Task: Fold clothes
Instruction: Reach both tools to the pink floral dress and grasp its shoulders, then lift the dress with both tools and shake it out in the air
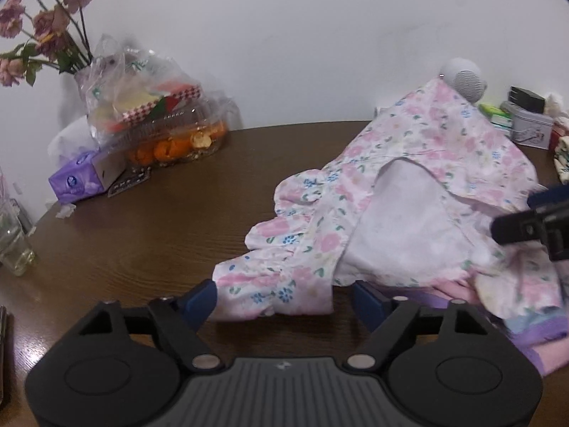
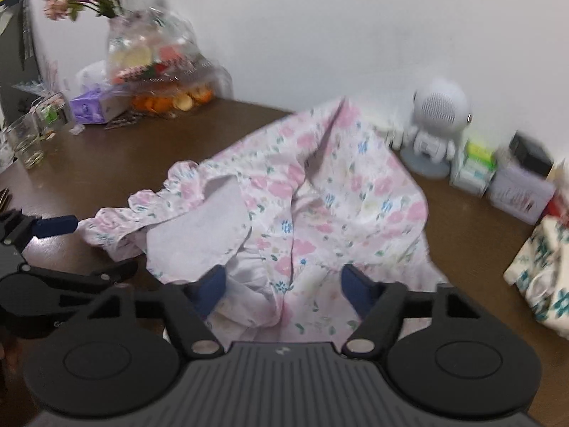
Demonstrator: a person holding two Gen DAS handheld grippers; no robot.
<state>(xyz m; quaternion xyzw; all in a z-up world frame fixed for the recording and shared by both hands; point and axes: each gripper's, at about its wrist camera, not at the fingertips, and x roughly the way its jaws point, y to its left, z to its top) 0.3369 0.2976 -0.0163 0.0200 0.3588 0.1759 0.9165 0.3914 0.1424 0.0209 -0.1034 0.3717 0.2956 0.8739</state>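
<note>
A pink floral garment (image 1: 426, 149) with a ruffled hem lies crumpled on the brown wooden table (image 1: 160, 231), its pale lining showing. My left gripper (image 1: 284, 299) stands open around the garment's near ruffled corner; the left pad touches the cloth, the right pad is clear of it. In the right wrist view the same garment (image 2: 338, 185) rises in a peak. My right gripper (image 2: 282, 284) is open with a bunch of the cloth loosely between its blue pads. Each gripper shows at the edge of the other's view, as the right gripper (image 1: 533, 220) and the left gripper (image 2: 57, 227).
At the back left are a plastic bag of food boxes and oranges (image 1: 153, 114), a purple tissue box (image 1: 81, 181), flowers (image 1: 42, 28) and a glass (image 1: 14, 249). A white robot-shaped speaker (image 2: 437, 121), small boxes (image 2: 519, 188) and a teal-patterned cloth (image 2: 540, 267) sit at the right.
</note>
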